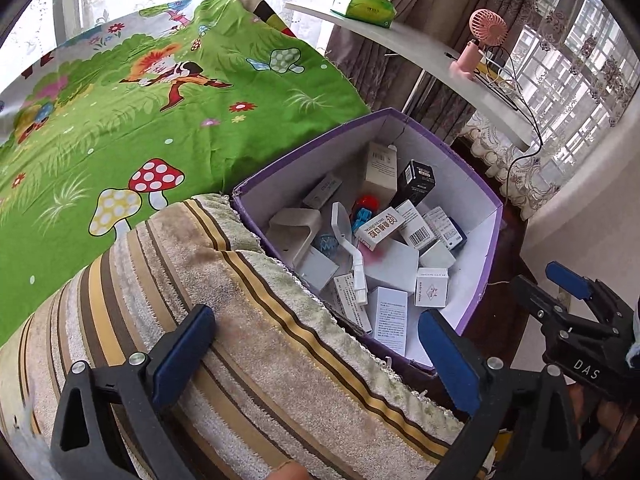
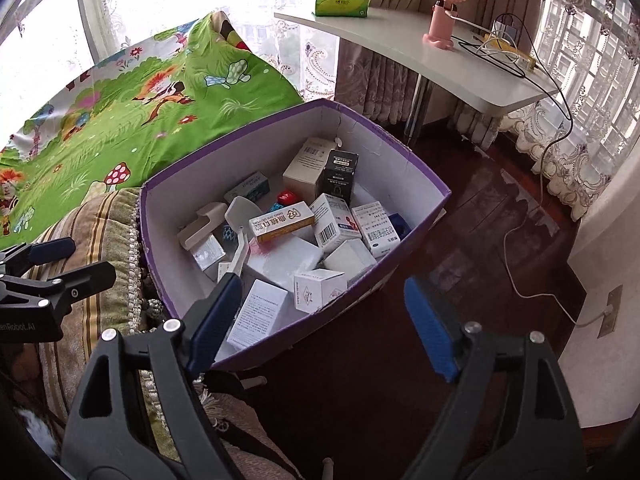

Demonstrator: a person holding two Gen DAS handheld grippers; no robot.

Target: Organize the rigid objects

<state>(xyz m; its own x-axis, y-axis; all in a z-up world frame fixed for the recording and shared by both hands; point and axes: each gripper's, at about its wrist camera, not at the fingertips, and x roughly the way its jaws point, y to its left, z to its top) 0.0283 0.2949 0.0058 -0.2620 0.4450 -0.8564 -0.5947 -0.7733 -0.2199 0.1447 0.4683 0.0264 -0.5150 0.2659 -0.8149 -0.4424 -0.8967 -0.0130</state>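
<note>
A purple cardboard box (image 1: pixel 486 258) (image 2: pixel 154 248) with a white inside stands on the floor beside the bed. It holds several small cartons: a black one (image 1: pixel 416 181) (image 2: pixel 339 174), a white-and-yellow one (image 1: pixel 378 227) (image 2: pixel 281 221), a barcode one (image 2: pixel 334 222), plus a red-and-blue toy (image 1: pixel 365 210) and a white plastic scoop (image 2: pixel 239 236). My left gripper (image 1: pixel 316 352) is open and empty above the striped towel. My right gripper (image 2: pixel 324 316) is open and empty over the box's near edge; it also shows in the left wrist view (image 1: pixel 576 292).
A striped towel (image 1: pixel 248 320) (image 2: pixel 104 240) lies on the bed edge next to the box. A green cartoon sheet (image 1: pixel 132 120) covers the bed. A white desk (image 2: pixel 460 60) carries a pink fan (image 2: pixel 444 4), a tissue pack (image 2: pixel 340 0) and cables. Dark wooden floor (image 2: pixel 480 220) lies to the right.
</note>
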